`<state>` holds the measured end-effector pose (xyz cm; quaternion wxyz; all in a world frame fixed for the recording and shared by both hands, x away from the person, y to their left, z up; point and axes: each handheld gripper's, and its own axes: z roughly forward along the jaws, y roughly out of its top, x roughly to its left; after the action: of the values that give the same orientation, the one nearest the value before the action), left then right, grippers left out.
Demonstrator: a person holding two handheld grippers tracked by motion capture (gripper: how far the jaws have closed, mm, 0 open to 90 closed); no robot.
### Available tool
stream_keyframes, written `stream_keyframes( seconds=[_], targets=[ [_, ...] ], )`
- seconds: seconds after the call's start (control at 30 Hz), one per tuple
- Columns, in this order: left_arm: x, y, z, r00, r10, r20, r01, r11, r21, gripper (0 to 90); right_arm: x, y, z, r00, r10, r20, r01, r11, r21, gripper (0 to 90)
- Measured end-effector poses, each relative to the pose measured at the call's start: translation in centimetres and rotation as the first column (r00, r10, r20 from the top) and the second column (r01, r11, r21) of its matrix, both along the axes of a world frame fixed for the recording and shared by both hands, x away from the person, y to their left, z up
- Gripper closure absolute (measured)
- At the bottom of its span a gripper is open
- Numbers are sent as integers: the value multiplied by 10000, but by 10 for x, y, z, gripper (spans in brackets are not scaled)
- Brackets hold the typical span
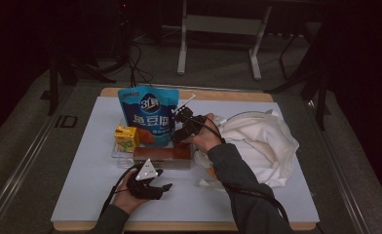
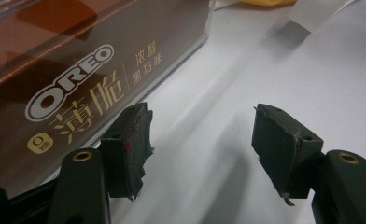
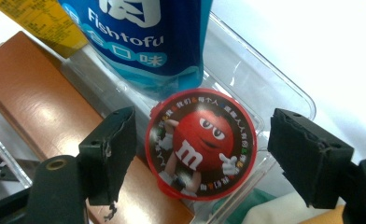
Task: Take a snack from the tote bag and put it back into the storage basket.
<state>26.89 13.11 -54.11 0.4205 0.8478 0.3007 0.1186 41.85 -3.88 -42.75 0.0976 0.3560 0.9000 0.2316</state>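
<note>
Hovering with jaws spread either side of the red M&M's tub, apparently to grasp it in the clear tray, the right gripper works while the left gripper rests spread and empty beside the Oreo box

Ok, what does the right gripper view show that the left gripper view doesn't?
Right gripper view alone: a round red M&M's tub between the open jaws of the right gripper, untouched, plus a blue fish tofu bag and a yellow carton in the clear tray.

Left gripper view alone: the Oreo lettering on the brown box, and the left gripper open over bare table.

Both: that brown box.
</note>
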Motion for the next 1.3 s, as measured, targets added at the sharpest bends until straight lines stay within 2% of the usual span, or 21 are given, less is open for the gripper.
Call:
stream_keyframes(
  seconds=[0.5,0.57,0.9,1.03,1.1,1.3],
  targets=[
    [0,0,0,10000,12,8,-12,10000,16,371,-6,-24,21,9998,140,127,-139,9999,-26,259],
    [0,0,0,10000,19,16,-19,10000,23,371,-7,-26,22,9998,163,140,-163,9999,-38,281],
    [0,0,0,10000,27,-23,-27,10000,11,371,-16,-35,27,9986,453,263,-451,9990,-63,283],
    [0,0,0,10000,30,-5,-30,10000,20,371,-22,-37,30,9967,615,522,-609,9981,-131,348],
    [0,0,0,10000,10,-62,-10,10000,70,371,-23,-38,32,9966,621,539,-620,9981,-43,352],
    [1,0,0,9999,6,-113,-4,9999,136,371,-26,-38,30,9957,821,435,-814,9965,-183,352]
  ],
)
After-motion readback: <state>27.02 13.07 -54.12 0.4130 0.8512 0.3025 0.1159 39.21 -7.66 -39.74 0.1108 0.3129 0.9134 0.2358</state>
